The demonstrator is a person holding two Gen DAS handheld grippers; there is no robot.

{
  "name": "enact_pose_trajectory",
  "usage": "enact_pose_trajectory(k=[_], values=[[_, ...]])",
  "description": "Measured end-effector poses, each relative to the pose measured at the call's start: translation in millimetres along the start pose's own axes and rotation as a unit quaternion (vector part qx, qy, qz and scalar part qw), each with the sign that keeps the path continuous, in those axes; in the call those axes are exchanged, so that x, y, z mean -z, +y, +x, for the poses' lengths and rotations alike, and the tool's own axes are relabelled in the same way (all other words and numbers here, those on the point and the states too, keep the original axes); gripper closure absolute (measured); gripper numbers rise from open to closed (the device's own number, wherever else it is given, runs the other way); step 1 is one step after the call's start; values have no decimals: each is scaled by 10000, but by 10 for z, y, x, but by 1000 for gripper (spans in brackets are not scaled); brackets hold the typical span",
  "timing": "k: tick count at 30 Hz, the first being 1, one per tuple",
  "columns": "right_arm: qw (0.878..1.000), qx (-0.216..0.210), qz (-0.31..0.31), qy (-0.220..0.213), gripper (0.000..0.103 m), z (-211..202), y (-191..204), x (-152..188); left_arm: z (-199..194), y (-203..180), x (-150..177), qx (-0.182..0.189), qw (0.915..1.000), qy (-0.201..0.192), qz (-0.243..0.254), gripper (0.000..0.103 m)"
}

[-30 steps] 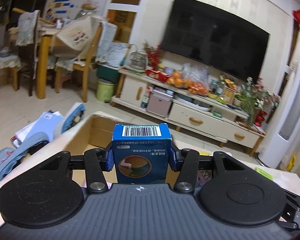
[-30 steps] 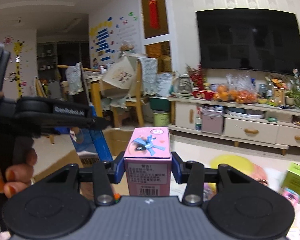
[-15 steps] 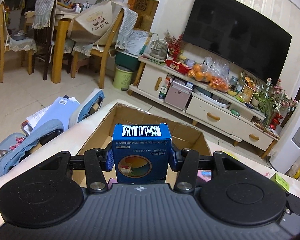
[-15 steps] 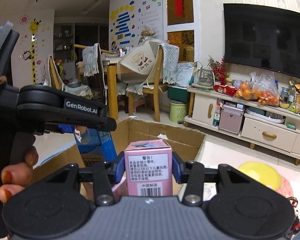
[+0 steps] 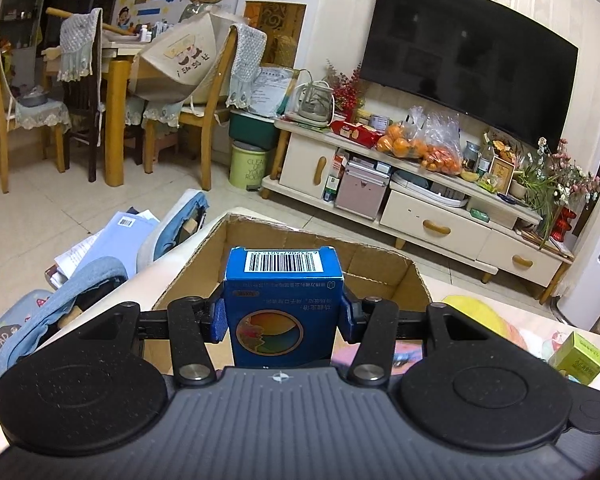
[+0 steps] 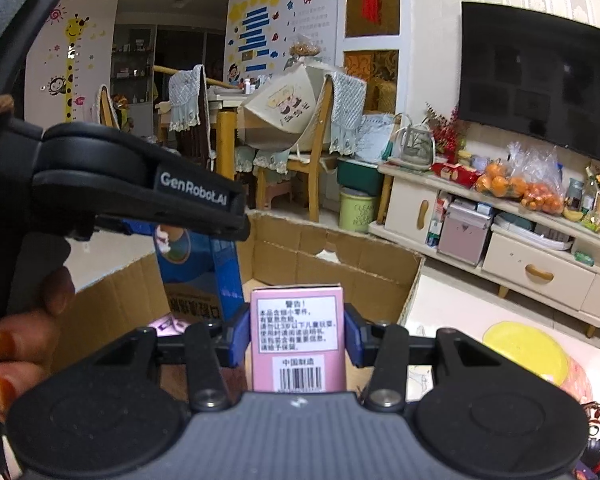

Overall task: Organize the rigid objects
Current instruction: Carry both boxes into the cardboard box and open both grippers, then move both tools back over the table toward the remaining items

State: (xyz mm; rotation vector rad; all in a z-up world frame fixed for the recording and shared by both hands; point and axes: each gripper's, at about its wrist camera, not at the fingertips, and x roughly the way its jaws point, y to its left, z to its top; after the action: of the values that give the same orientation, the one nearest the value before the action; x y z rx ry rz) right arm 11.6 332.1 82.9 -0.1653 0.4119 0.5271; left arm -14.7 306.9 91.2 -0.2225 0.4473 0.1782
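My left gripper [image 5: 284,314] holds a blue box [image 5: 283,300] with a barcode on top, upright between its blue pads, and its jaws are opening slightly. The blue box hangs over the near left part of an open cardboard carton [image 5: 380,268]. My right gripper [image 6: 297,340] is shut on a pink box [image 6: 297,332] with a white label, above the same carton [image 6: 332,264]. The right wrist view also shows the left gripper [image 6: 196,200] and its blue box [image 6: 188,268] just to the left, with a person's fingers [image 6: 16,344] on the handle.
A yellow round thing [image 6: 524,354] and a green box [image 5: 578,358] lie on the table right of the carton. Blue bags and papers [image 5: 100,264] sit on the floor to the left. A TV cabinet [image 5: 440,216] and dining chairs stand beyond.
Both grippers have tipped down over the carton, which now shows more of its inside. The right gripper has carried the pink box leftward, closer to the left gripper.
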Motion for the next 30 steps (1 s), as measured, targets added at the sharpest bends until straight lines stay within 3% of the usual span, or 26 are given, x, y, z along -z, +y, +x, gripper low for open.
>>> enact_pose_trajectory(k=[5, 10, 19, 30], values=[[10000, 60, 20, -3, 49, -75, 32, 42, 18, 28, -34, -50, 10000, 47, 35, 20], [9995, 170, 131, -212, 30, -281, 15, 43, -20, -7, -55, -153, 9997, 4, 199, 5], [9972, 509, 369, -397, 23, -580, -103, 63, -34, -124, -32, -329, 9970, -64, 698, 0], [9938, 808, 643, -420, 19, -807, -267, 231, -8, -120, -18, -286, 9937, -113, 1080, 0]])
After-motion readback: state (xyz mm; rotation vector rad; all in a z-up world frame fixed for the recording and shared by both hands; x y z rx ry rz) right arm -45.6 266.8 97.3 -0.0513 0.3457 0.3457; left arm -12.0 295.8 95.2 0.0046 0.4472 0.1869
